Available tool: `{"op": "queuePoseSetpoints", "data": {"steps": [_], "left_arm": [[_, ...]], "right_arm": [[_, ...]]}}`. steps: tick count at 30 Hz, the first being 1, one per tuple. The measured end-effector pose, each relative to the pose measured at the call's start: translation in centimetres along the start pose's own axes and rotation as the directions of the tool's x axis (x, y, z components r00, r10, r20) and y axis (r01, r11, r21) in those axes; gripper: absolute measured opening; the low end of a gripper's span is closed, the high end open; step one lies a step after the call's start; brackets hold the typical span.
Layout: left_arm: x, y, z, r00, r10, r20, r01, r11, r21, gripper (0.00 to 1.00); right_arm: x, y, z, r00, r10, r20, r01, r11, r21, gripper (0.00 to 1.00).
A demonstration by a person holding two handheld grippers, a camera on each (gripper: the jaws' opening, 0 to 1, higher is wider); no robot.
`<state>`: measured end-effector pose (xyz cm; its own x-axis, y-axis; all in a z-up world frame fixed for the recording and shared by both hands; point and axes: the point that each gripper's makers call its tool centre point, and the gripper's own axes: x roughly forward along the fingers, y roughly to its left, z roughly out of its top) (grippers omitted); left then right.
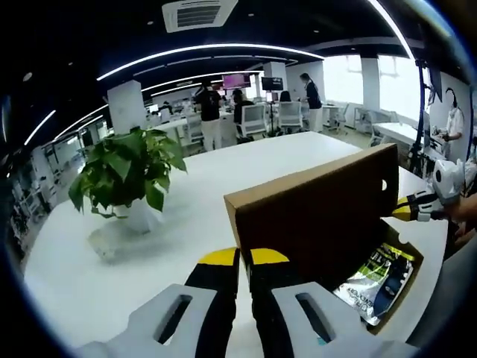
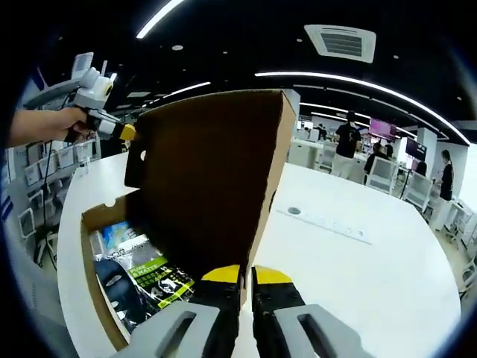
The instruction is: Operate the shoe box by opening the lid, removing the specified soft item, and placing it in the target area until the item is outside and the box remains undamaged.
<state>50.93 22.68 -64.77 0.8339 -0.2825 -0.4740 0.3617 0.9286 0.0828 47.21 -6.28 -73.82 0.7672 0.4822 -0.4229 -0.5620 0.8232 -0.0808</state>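
Lower centre: my left gripper [image 1: 244, 257] is clenched on one edge of the raised brown cardboard lid [image 1: 320, 216], and my right gripper [image 2: 247, 274] is clenched on the opposite edge. The glossy black-and-yellow plastic-wrapped soft pack [image 1: 376, 272] lies inside the open brown cardboard shoe box [image 2: 93, 283], lower right. White round table [image 1: 223, 179]. Upper left, a green potted plant [image 1: 127, 171].

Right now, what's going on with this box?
A person is holding the lid of the shoe box upright with both tools. The left gripper and the right gripper each have their jaws closed on opposite ends of it. The box sits open on the white table, and the soft packaged item lies inside, not yet removed.
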Motion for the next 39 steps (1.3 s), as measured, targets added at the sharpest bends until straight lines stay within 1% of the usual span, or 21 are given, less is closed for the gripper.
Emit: {"op": "queuePoseSetpoints", "data": {"steps": [7, 10, 12, 13, 15, 17, 20, 22, 23, 25, 28, 30, 39], "left_arm": [[0.7, 0.2, 0.1, 1.000, 0.004, 0.006, -0.004, 1.000, -0.003, 0.02], [1.0, 0.2, 0.0, 1.000, 0.016, 0.006, -0.016, 1.000, 0.022, 0.03], [1.2, 0.1, -0.4, 1.000, 0.022, -0.001, -0.022, 0.999, 0.039, 0.03], [1.3, 0.1, -0.8, 1.000, 0.023, -0.010, -0.023, 0.999, 0.042, 0.03], [1.5, -0.1, -2.2, 0.998, 0.020, -0.057, -0.018, 0.999, 0.036, 0.03], [1.6, -0.2, -3.4, 0.997, 0.026, -0.073, -0.024, 0.999, 0.025, 0.05], [1.7, -0.4, -5.4, 0.994, 0.023, -0.109, -0.025, 1.000, -0.018, 0.09], [1.8, -0.7, -6.3, 0.992, 0.011, -0.129, -0.015, 0.999, -0.033, 0.07], [1.8, -0.9, -6.9, 0.990, 0.007, -0.141, -0.011, 1.000, -0.028, 0.06], [1.8, -1.2, -7.5, 0.987, 0.005, -0.158, -0.008, 1.000, -0.016, 0.03], [1.9, -1.4, -7.8, 0.987, 0.001, -0.158, -0.005, 1.000, -0.025, 0.02], [2.0, -1.4, -8.0, 0.985, 0.002, -0.171, -0.006, 1.000, -0.021, 0.01], [2.7, -1.1, -7.7, 0.984, 0.006, -0.178, -0.009, 1.000, -0.015, 0.01]], "right_arm": [[0.1, -0.1, 0.2, 1.000, -0.010, -0.002, 0.010, 0.999, -0.042, 0.00], [0.1, -0.1, 0.2, 1.000, -0.009, -0.002, 0.009, 0.998, -0.056, 0.00], [0.2, -0.2, 0.3, 1.000, -0.007, -0.002, 0.007, 0.998, -0.067, 0.00], [0.2, -0.2, 0.3, 1.000, -0.005, -0.002, 0.005, 0.998, -0.069, 0.00], [0.2, -0.3, 0.4, 1.000, -0.003, 0.000, 0.003, 0.998, -0.070, 0.00], [0.2, -0.3, 0.5, 1.000, -0.001, -0.002, 0.001, 0.998, -0.061, 0.00], [0.3, -0.4, 0.5, 1.000, 0.002, -0.003, -0.002, 0.999, -0.051, 0.00], [0.3, -0.4, 0.5, 1.000, 0.003, -0.004, -0.004, 0.998, -0.057, 0.00], [0.3, -0.4, 0.5, 1.000, 0.004, -0.004, -0.004, 0.998, -0.055, 0.00], [0.4, -0.5, 0.4, 1.000, 0.006, -0.005, -0.006, 0.999, -0.049, 0.00], [0.5, -0.6, 0.5, 1.000, 0.006, -0.006, -0.006, 0.999, -0.046, 0.00], [0.6, -0.8, 0.6, 1.000, 0.004, -0.006, -0.004, 0.999, -0.038, 0.00], [1.1, -1.1, 0.8, 1.000, 0.001, -0.002, -0.001, 1.000, -0.011, 0.00]]}}
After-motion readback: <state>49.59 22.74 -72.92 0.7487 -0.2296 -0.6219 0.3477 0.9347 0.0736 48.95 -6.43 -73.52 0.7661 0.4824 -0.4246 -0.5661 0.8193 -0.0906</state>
